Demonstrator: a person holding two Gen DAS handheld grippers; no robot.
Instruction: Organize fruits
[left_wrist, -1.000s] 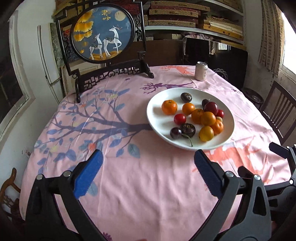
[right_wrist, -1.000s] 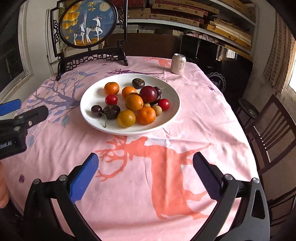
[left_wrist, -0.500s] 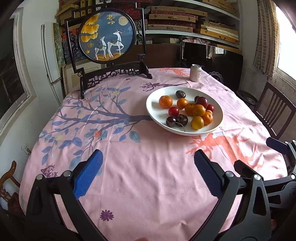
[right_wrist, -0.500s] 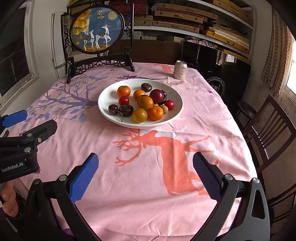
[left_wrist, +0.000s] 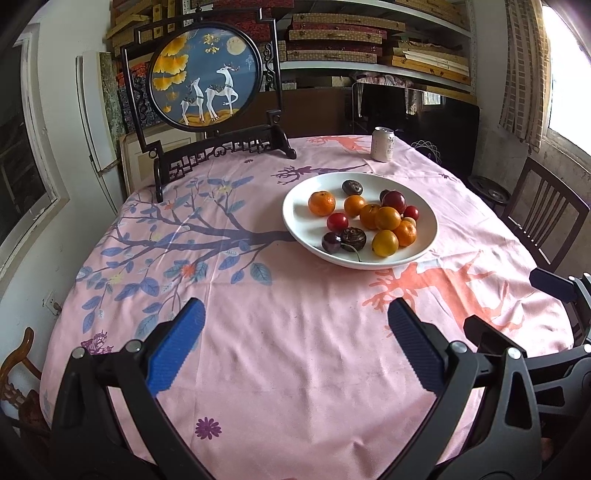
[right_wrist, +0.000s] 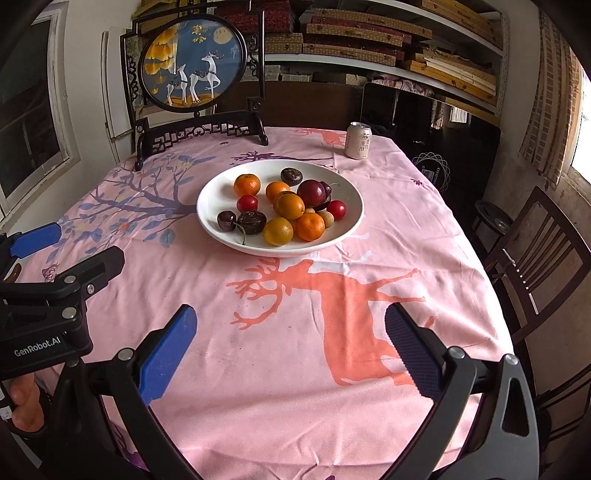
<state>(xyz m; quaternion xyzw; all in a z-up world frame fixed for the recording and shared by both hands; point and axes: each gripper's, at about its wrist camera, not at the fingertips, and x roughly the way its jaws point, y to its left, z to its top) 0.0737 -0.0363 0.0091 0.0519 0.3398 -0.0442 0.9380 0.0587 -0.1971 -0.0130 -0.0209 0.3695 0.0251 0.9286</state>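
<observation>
On the left, the left gripper (left_wrist: 295, 321) hangs low over the near edge of the pink tablecloth (left_wrist: 295, 369), its blue pads spread wide and holding nothing. Behind it, at the far left of the table, a round deer screen (left_wrist: 205, 77) stands upright on its dark stand. Toward the middle, the white plate (right_wrist: 210, 195) carries all the fruits I can see: several mandarins (right_wrist: 246, 184), small red ones, a dark plum (right_wrist: 311, 192), a cherry with its stem (right_wrist: 226, 220) and brownish round ones, loosely grouped with most of them toward the plate's right half. No fruit lies on the cloth, so the fruits are already gathered in one place. A drink can (right_wrist: 357, 140) stands apart behind the plate. On the right, the right gripper (right_wrist: 290, 332) is also wide and empty, well apart from the plate; both tools seem to be kept back so that they touch nothing.
</observation>
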